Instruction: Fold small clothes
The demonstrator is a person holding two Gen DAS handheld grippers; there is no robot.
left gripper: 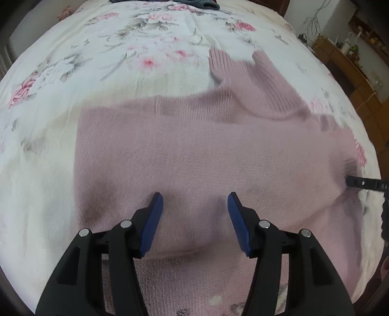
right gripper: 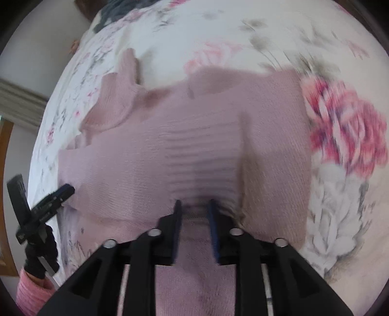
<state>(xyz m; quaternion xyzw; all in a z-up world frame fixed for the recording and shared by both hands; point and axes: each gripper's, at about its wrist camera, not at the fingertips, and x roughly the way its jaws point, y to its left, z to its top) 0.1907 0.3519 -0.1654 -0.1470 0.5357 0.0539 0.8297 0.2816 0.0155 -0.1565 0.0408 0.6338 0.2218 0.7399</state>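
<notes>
A pink knitted sweater (left gripper: 194, 145) lies spread on a floral bedsheet (left gripper: 97, 48), one sleeve (left gripper: 243, 73) folded up at the far side. My left gripper (left gripper: 194, 198) hovers open over the sweater's body, with nothing between its blue pads. In the right wrist view the sweater (right gripper: 145, 158) fills the middle. My right gripper (right gripper: 194, 206) stands narrowed on a ribbed band (right gripper: 201, 165), and the knit bunches between its fingers. It shows in the left wrist view as the right gripper (left gripper: 352, 182), pulling creases at the sweater's right edge. The left gripper (right gripper: 60, 194) sits at the sweater's left edge.
Dark grey clothes (left gripper: 201, 3) lie at the far end of the bed. Wooden furniture (left gripper: 340, 58) stands beyond the bed's right side. A gloved hand with a pink sleeve (right gripper: 31, 286) holds the left gripper. The bedsheet (right gripper: 340, 194) extends right of the sweater.
</notes>
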